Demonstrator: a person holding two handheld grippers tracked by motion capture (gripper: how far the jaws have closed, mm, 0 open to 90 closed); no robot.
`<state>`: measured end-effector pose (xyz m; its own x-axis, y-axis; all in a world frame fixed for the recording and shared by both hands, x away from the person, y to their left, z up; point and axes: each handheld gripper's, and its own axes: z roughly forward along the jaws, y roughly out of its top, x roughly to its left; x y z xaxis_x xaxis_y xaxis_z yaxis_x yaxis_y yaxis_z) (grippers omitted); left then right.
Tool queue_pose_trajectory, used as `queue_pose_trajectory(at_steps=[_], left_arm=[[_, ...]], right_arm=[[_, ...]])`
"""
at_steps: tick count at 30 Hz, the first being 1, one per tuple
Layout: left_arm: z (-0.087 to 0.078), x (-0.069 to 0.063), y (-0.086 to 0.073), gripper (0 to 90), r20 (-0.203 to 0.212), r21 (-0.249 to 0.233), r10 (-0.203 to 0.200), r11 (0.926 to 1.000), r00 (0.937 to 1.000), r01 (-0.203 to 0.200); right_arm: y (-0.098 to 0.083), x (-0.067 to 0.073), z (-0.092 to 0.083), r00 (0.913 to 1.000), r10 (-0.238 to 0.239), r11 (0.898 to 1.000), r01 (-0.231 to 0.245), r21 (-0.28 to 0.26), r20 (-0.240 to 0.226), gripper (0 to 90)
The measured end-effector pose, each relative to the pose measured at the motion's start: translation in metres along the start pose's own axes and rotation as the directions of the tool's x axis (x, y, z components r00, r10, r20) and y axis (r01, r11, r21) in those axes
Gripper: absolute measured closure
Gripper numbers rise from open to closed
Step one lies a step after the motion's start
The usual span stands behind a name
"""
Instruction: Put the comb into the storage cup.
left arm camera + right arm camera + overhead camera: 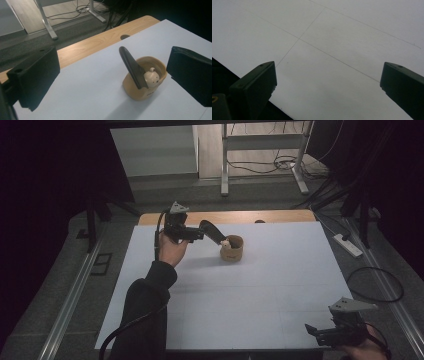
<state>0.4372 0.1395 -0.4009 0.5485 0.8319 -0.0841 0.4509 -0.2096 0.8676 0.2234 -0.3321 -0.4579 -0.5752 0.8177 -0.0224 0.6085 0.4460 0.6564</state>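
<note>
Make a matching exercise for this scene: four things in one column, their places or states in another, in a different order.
1. tan ceramic cup
2. black flat handle
3. left gripper
4. right gripper

a. open, at the table's near right corner
b. leaning inside the cup
c. open, beside the cup
d. standing on the white table, far side

Pairs: 1-d, 2-b, 3-c, 4-a

The left arm [145, 310] reaches far forward in a dark sleeve, its hand [171, 249] gripping the left gripper [200, 234] from below. Its fingers [35, 75] stand wide apart with nothing between them. The right gripper [312, 329] sits low and near, held by the right hand [365, 349]; its fingers [254, 87] are likewise spread wide, with nothing between them.
</note>
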Motion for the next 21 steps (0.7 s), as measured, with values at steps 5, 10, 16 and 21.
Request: queue_pose_trajectory(at_steps=[5,10,16,21], left_arm=[[-0.003,-0.002,-0.001,0.0,0.011,-0.006,0.002,1.0,0.9999,-0.002],[-0.007,-0.004,-0.004,0.0,0.03,-0.019,0.005,0.9998,0.9995,-0.004],[-0.013,-0.005,-0.006,0.0,0.036,-0.038,0.011,0.9992,0.9993,-0.01],[-0.019,-0.004,-0.009,0.3,0.068,-0.063,0.029,0.9977,0.9973,-0.024]], right_arm=[[0.0,0.0,0.0,1.0,-0.001,1.0,0.001,0.0,0.001,0.7],[0.0,0.0,0.0,1.0,-0.002,1.0,0.002,0.0,0.001,0.7],[0.0,0.001,0.0,1.0,-0.002,1.0,0.002,0.001,0.001,0.7],[0.0,0.001,0.0,1.0,-0.002,1.0,0.002,0.001,0.001,0.6]])
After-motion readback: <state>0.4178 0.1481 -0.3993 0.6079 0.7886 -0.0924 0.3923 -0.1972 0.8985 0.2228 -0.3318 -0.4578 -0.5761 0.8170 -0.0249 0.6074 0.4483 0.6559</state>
